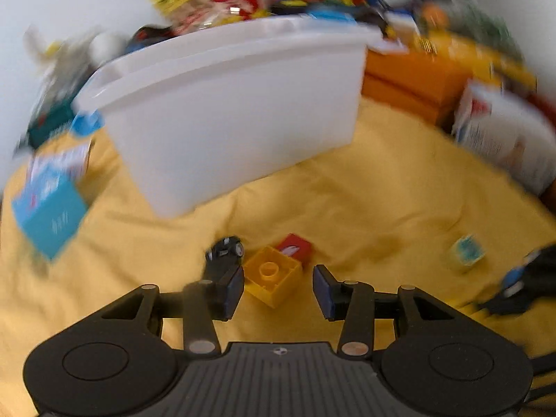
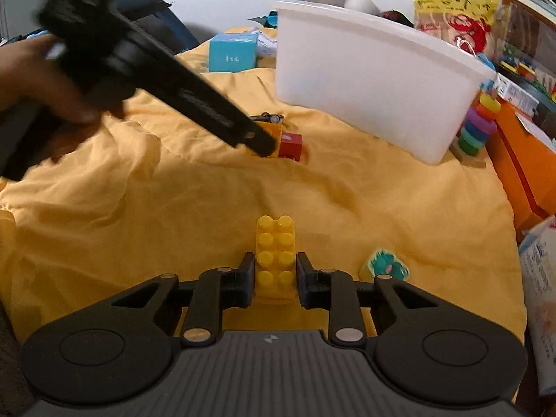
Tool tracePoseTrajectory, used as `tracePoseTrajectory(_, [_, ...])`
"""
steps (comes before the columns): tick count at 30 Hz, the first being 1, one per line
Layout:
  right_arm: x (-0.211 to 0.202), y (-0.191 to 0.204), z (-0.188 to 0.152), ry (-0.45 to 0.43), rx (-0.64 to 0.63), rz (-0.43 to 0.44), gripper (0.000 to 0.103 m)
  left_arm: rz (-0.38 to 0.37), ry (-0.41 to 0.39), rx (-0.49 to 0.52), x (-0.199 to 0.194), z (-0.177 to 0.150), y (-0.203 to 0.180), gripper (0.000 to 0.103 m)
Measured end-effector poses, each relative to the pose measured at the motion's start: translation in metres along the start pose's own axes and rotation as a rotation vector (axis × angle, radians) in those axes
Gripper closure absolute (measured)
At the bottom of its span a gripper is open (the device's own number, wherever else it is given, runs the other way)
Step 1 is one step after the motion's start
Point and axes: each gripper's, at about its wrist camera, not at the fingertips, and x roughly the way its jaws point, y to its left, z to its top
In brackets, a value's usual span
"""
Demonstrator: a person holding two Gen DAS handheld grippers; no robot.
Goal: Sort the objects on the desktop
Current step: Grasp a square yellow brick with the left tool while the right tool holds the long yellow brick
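My left gripper (image 1: 278, 286) is open just above a hollow yellow brick (image 1: 272, 279) lying underside up on the yellow cloth. A red brick (image 1: 295, 247) and a small black toy car (image 1: 226, 250) lie right behind it. In the right wrist view the left gripper (image 2: 257, 139) reaches down onto the same yellow brick (image 2: 272, 130) and red brick (image 2: 290, 144). My right gripper (image 2: 274, 274) is shut on a long yellow studded brick (image 2: 275, 257). A large white bin (image 1: 226, 111) stands behind; it also shows in the right wrist view (image 2: 375, 80).
A small teal-printed cube (image 2: 384, 266) lies right of my right gripper. A blue box (image 2: 231, 52) sits at the back left, a ring stacker (image 2: 477, 128) beside the bin, an orange box (image 1: 413, 80) and cartons at the right. Toys and packets are piled behind the bin.
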Motion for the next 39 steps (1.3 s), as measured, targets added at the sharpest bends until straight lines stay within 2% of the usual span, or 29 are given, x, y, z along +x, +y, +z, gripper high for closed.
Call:
tracePoseTrajectory(2, [-0.002,-0.004,-0.003,0.004,0.019,-0.009,0.076,0.012,0.034,0.102,0.014,0.003,-0.003,0.047])
tracePoseTrajectory(4, [-0.004,-0.008,-0.005,0.007,0.045,-0.017,0.076,-0.029,0.015,0.13,0.018,0.003,0.001,0.055])
tracePoseTrajectory(5, [-0.005,-0.01,-0.008,0.009,0.057,-0.022,0.076,-0.064,0.024,0.103,0.02,0.005,0.006,0.065])
tracePoseTrajectory(10, [-0.011,-0.015,-0.014,0.005,0.083,-0.04,0.076,-0.205,0.022,-0.035,-0.012,-0.003,0.013,0.065])
tracePoseTrajectory(14, [-0.013,-0.018,-0.014,-0.001,0.1,-0.045,0.076,-0.429,0.076,-0.222,-0.045,-0.029,0.005,0.065])
tracePoseTrajectory(17, [-0.012,-0.023,-0.014,0.003,0.12,-0.049,0.076,-0.607,0.118,-0.464,-0.045,-0.058,0.003,0.065])
tracePoseTrajectory(19, [-0.009,-0.024,-0.013,0.007,0.133,-0.044,0.076,-0.686,0.139,-0.641,-0.031,-0.079,0.007,0.064])
tracePoseTrajectory(20, [-0.008,-0.024,-0.011,0.007,0.134,-0.04,0.076,-0.689,0.148,-0.689,-0.024,-0.086,0.009,0.064])
tracePoseTrajectory(22, [-0.006,-0.022,-0.01,0.007,0.129,-0.033,0.076,-0.623,0.148,-0.701,-0.02,-0.094,0.012,0.063])
tracePoseTrajectory(23, [-0.005,-0.022,-0.009,0.007,0.128,-0.028,0.076,-0.618,0.131,-0.71,-0.022,-0.095,0.015,0.062])
tracePoseTrajectory(24, [-0.005,-0.021,-0.008,0.007,0.127,-0.022,0.076,-0.579,0.119,-0.698,-0.026,-0.094,0.017,0.056])
tracePoseTrajectory(27, [-0.005,-0.018,-0.007,0.004,0.119,-0.013,0.076,-0.406,0.069,-0.531,-0.045,-0.082,0.014,0.042])
tracePoseTrajectory(28, [-0.005,-0.017,-0.007,0.003,0.117,-0.011,0.076,-0.347,0.061,-0.467,-0.051,-0.079,0.01,0.042])
tracePoseTrajectory(29, [-0.005,-0.016,-0.008,0.002,0.117,-0.011,0.076,-0.319,0.058,-0.43,-0.055,-0.077,0.007,0.042])
tracePoseTrajectory(33, [-0.007,-0.015,-0.008,0.0,0.119,-0.012,0.076,-0.269,0.027,-0.358,-0.068,-0.074,-0.001,0.042])
tracePoseTrajectory(36, [-0.009,-0.014,-0.007,-0.006,0.122,-0.012,0.076,-0.213,-0.001,-0.258,-0.077,-0.069,-0.013,0.042])
tracePoseTrajectory(39, [-0.01,-0.014,-0.007,-0.008,0.117,-0.015,0.076,-0.19,-0.007,-0.129,-0.076,-0.063,-0.03,0.042])
